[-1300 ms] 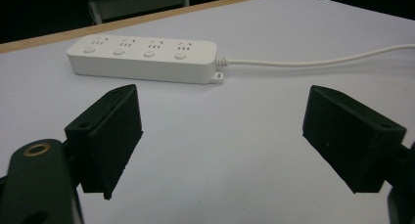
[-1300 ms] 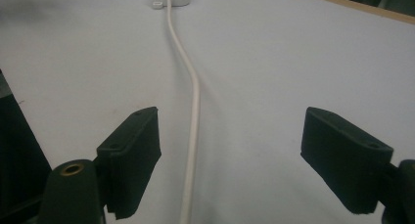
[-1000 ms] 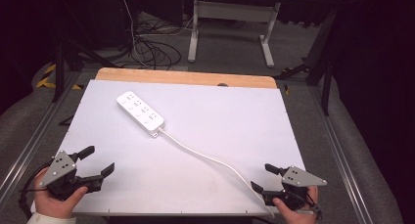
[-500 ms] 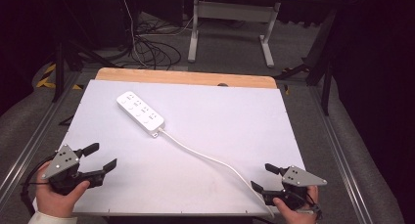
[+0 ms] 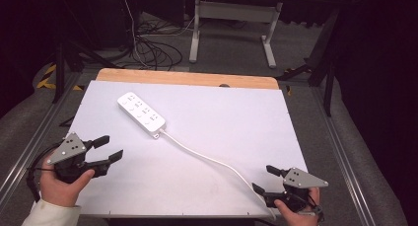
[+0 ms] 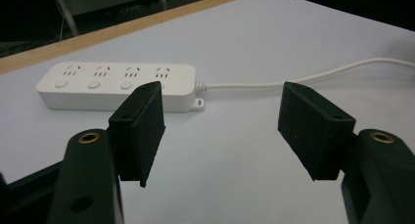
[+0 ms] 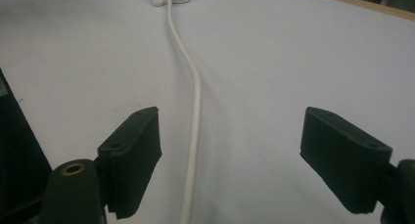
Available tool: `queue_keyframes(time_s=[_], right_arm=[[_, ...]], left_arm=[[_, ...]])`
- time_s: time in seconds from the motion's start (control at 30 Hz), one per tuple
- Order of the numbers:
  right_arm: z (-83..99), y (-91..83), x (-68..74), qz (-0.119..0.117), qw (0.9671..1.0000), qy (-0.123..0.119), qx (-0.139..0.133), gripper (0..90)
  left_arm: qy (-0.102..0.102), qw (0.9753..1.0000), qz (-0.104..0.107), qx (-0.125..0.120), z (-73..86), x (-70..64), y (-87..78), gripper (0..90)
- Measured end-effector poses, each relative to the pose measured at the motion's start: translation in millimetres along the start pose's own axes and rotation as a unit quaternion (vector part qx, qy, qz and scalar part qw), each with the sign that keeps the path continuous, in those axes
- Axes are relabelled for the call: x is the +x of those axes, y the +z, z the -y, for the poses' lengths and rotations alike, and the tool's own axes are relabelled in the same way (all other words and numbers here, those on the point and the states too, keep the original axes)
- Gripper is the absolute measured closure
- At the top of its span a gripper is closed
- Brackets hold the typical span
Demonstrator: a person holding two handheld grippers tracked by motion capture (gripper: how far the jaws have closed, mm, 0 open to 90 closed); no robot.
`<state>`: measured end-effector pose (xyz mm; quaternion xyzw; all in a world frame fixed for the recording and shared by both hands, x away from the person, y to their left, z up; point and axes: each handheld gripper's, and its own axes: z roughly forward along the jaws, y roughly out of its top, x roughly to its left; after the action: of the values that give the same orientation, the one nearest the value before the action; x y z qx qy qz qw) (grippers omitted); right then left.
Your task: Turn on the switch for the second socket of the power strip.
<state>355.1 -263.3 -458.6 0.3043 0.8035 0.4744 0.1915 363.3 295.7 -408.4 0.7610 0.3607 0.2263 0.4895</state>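
Note:
A white power strip (image 5: 141, 114) (image 6: 117, 85) lies on the white table top (image 5: 231, 122), left of middle, angled toward the back left. Its white cable (image 5: 207, 158) (image 7: 195, 111) runs forward and right, off the table's front edge near my right gripper. My left gripper (image 5: 108, 148) (image 6: 222, 131) hovers at the front left, open and empty, pointing at the strip. My right gripper (image 5: 267, 179) (image 7: 230, 160) sits at the front right, open and empty, its jaws standing either side of the cable without touching it.
A wooden strip (image 5: 187, 79) edges the table's far side. Beyond it on the floor lie dark cables (image 5: 148, 51) and a grey desk frame (image 5: 231, 18). Metal rails (image 5: 345, 162) run along both sides of the table.
My left gripper has risen and drifted slightly right toward the power strip. The right gripper has stayed put.

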Motion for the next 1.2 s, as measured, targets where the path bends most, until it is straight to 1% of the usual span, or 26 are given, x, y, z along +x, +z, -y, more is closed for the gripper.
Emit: queue_keyframes(time_s=[0.03,0.13,0.17,0.23,0.27,0.4,0.43,0.47,0.5,0.57,0.6,0.67,0.7,0.77,0.8,0.83,0.87,0.9,0.93,0.97,1.1,1.17,1.2], right_arm=[[0.0,0.0,0.0,0.000,1.0000,0.000,0.000,23.2],[0.1,-0.2,0.0,0.000,1.0000,0.000,0.000,23.3],[0.0,-0.2,0.0,0.000,1.0000,0.000,0.000,23.3],[0.1,-0.2,-0.1,0.000,1.0000,0.000,0.000,23.3],[0.1,-0.2,-0.1,0.000,1.0000,0.000,0.000,23.3],[0.2,0.0,-0.1,-0.001,1.0000,0.000,0.000,23.2],[0.2,0.0,-0.2,-0.001,1.0000,0.000,0.000,23.2],[0.2,0.1,-0.2,-0.001,1.0000,0.000,0.000,23.2],[0.2,0.0,-0.2,-0.001,1.0000,0.000,0.000,23.2],[0.2,0.0,-0.1,-0.001,1.0000,0.000,0.000,23.2],[0.2,0.0,-0.1,-0.001,1.0000,0.000,0.000,23.2],[0.2,0.1,0.0,-0.002,1.0000,0.000,0.000,23.2],[0.4,0.2,-0.1,-0.002,1.0000,0.000,0.001,23.2],[0.4,0.3,-0.2,-0.002,1.0000,0.000,0.001,23.2],[0.4,0.3,-0.2,-0.002,1.0000,0.000,0.001,23.2],[0.4,0.4,-0.2,-0.002,1.0000,0.000,0.001,23.2],[0.5,0.5,-0.3,-0.002,1.0000,0.001,0.001,23.2],[0.5,0.5,-0.3,-0.002,1.0000,0.001,0.001,23.2],[0.5,0.5,-0.3,-0.002,1.0000,0.001,0.001,23.2],[0.5,0.6,-0.2,-0.002,1.0000,0.001,0.002,23.2],[0.6,0.5,-0.3,-0.003,1.0000,0.001,0.001,23.2],[0.7,0.6,-0.5,-0.003,1.0000,0.001,0.001,23.2],[0.8,0.8,-0.5,-0.003,1.0000,0.001,0.001,23.2]], left_arm=[[0.006,1.0000,-0.002,0.001,-1.8,1.0,0.4,34.2],[0.000,1.0000,0.002,-0.001,-8.6,3.0,3.8,34.2],[0.006,1.0000,0.000,0.001,-10.8,4.2,4.7,34.4],[0.004,1.0000,-0.001,0.002,-13.7,4.7,7.2,34.8],[0.008,1.0000,-0.001,0.004,-15.5,5.9,8.2,34.8],[0.004,1.0000,0.002,0.004,-21.0,9.0,13.8,36.4],[0.009,0.9999,0.000,0.005,-23.0,10.2,15.8,36.7],[0.006,1.0000,0.002,0.007,-24.5,10.4,17.5,37.2],[0.011,0.9999,0.001,0.006,-26.3,11.6,19.4,37.6],[0.012,0.9999,0.002,0.007,-29.6,13.2,22.6,38.8],[0.008,0.9999,0.005,0.008,-31.0,13.8,24.3,38.8],[0.012,0.9999,0.003,0.007,-34.1,15.9,27.1,39.4],[0.005,1.0000,0.006,0.006,-35.2,15.6,28.7,40.0],[0.012,0.9999,0.004,0.010,-38.5,17.1,31.0,40.1],[0.009,0.9999,0.005,0.008,-39.8,16.9,32.7,40.2],[0.015,0.9998,0.003,0.009,-41.5,18.2,33.9,40.2],[0.012,0.9999,0.004,0.009,-42.8,18.5,35.7,40.2],[0.014,0.9998,0.004,0.010,-44.0,19.5,37.0,40.2],[0.012,0.9998,0.005,0.012,-45.6,20.4,39.0,40.3],[0.016,0.9998,0.003,0.012,-47.1,21.8,40.7,40.5],[0.010,0.9998,0.007,0.014,-51.4,24.3,46.9,40.9],[0.012,0.9998,0.005,0.013,-52.8,27.0,49.8,41.2],[0.007,0.9999,0.008,0.013,-53.0,27.8,51.6,41.3]])
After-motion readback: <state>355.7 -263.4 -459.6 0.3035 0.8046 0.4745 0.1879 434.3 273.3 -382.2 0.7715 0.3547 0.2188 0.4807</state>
